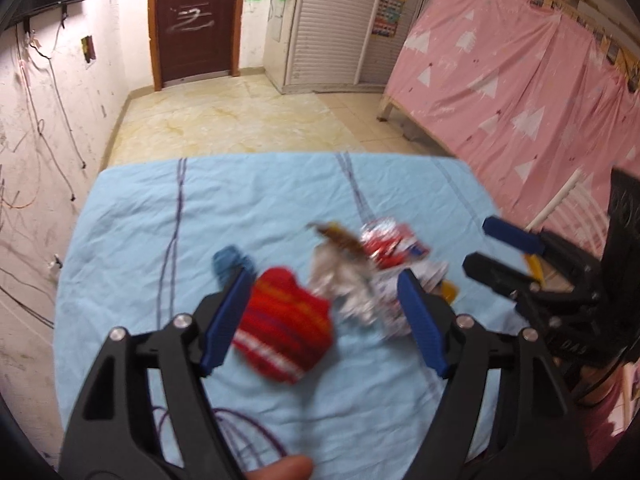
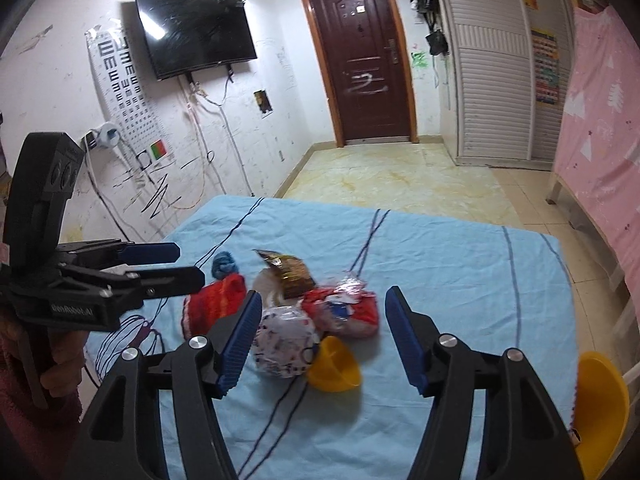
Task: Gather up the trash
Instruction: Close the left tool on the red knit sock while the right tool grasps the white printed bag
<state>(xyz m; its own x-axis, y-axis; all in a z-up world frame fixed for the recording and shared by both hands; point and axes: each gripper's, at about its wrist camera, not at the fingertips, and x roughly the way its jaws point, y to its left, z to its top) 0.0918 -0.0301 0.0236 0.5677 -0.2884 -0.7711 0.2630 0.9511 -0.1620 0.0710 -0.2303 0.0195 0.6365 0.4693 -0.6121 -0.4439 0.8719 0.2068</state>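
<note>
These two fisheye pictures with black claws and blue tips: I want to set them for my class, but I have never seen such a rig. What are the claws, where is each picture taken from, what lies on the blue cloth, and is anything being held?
No robot is here. A person holds a hand-operated two-finger gripper in each hand, with a camera on each looking forward along its fingers. One picture is from the left gripper, the other from the right gripper; each also sees the other tool at its edge.

On the light blue cloth lies a small heap: a red knitted piece, a bit of blue yarn, a brown snack wrapper, a red and white wrapper, a crumpled white printed wrapper and a small yellow bowl. A larger yellow bowl sits at the right edge.

Both grippers are open and hold nothing.
</note>
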